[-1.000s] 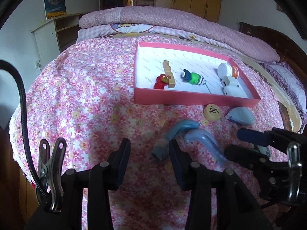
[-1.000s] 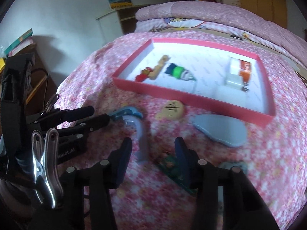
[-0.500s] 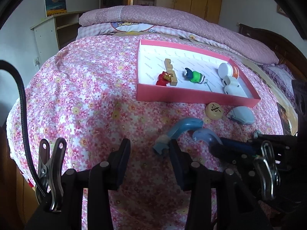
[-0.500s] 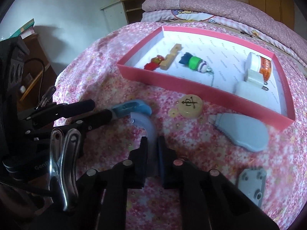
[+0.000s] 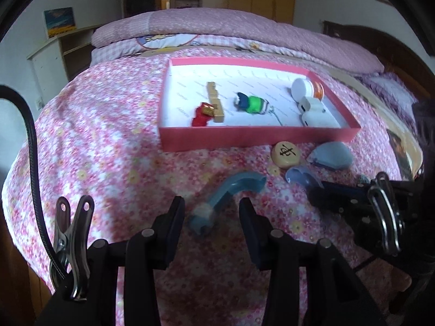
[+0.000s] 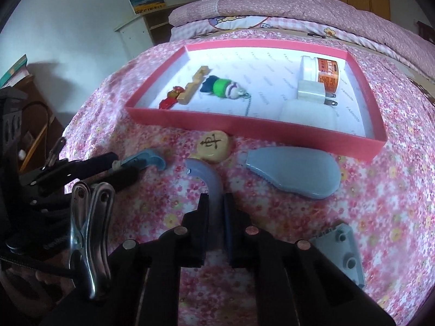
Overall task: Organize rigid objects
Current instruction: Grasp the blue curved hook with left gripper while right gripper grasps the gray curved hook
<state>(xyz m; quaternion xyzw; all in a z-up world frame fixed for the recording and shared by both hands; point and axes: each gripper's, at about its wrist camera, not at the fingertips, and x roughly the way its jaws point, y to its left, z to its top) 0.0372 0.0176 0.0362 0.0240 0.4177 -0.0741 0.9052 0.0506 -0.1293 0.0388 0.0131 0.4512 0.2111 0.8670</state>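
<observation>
1. A grey-blue curved tube (image 6: pixel 208 182) lies on the flowered bedspread (image 6: pixel 152 201), near the pink tray (image 6: pixel 244 125), and the right gripper (image 6: pixel 216 203) has its fingers closed tight on the tube's near, straight end
2. The tube's bent far end points left, stopping just short of a round wooden game piece (image 6: pixel 213 146) with a dark character on it
3. A second, lighter blue curved tube (image 5: pixel 231 193) lies to the left; the left gripper (image 5: pixel 210 214) has its fingers half open on either side of the tube's near end, and they do not press on it
4. In the left wrist view the right gripper (image 5: pixel 318 193) comes in from the right, with the grey-blue tube (image 5: pixel 300 176) sticking out beyond its tips
5. A flat blue-grey teardrop-shaped piece (image 6: pixel 296 172) lies right of the game piece, close to the tray's near wall
6. A small grey block with holes (image 6: pixel 342 247) lies nearer, at the right
7. Inside the tray, from left to right: a red toy (image 6: pixel 170 100), a wooden piece (image 6: pixel 194 88) touching it, a green and blue keychain figure (image 6: pixel 221 88), a white charger plug (image 6: pixel 311 89) and a white jar with an orange label (image 6: pixel 320 69) at the far right
8. A folded pink quilt (image 6: pixel 272 8) lies at the far end of the bed
</observation>
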